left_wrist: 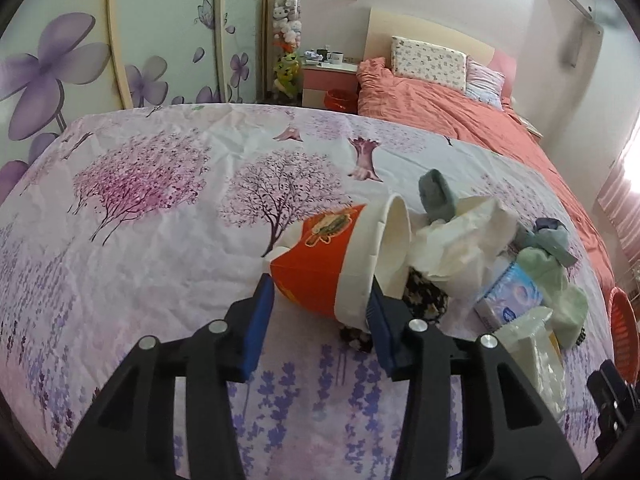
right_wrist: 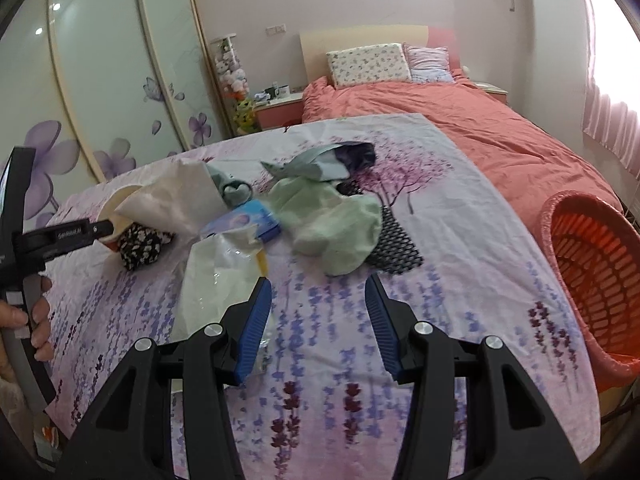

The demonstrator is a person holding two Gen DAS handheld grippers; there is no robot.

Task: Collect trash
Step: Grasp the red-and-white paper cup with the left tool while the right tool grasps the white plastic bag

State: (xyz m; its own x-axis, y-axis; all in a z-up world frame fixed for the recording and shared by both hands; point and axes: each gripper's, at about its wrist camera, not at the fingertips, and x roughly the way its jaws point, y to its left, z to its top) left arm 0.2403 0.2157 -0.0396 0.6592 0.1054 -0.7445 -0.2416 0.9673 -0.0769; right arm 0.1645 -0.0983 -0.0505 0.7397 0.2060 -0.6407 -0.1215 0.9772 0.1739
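An orange and white paper cup point(left_wrist: 340, 256) lies on its side on the floral sheet point(left_wrist: 160, 220). My left gripper point(left_wrist: 320, 292) is open with its blue fingers on either side of the cup, close to or touching it. To the right lie crumpled white tissue point(left_wrist: 460, 240), a blue tissue pack point(left_wrist: 508, 292), a clear plastic bag point(left_wrist: 536, 344) and socks. My right gripper point(right_wrist: 319, 292) is open and empty above the sheet, just right of the plastic bag point(right_wrist: 216, 280). The cup point(right_wrist: 114, 204) shows at the far left of the right wrist view, beside the left gripper.
An orange mesh basket point(right_wrist: 596, 256) stands off the bed's right edge. Pale green cloth point(right_wrist: 340, 228), a black-and-white mesh item point(right_wrist: 394, 240), a grey sock point(right_wrist: 236, 190) and a black floral sock point(right_wrist: 142, 244) lie among the trash. Pillows and a pink duvet point(right_wrist: 480, 120) lie beyond.
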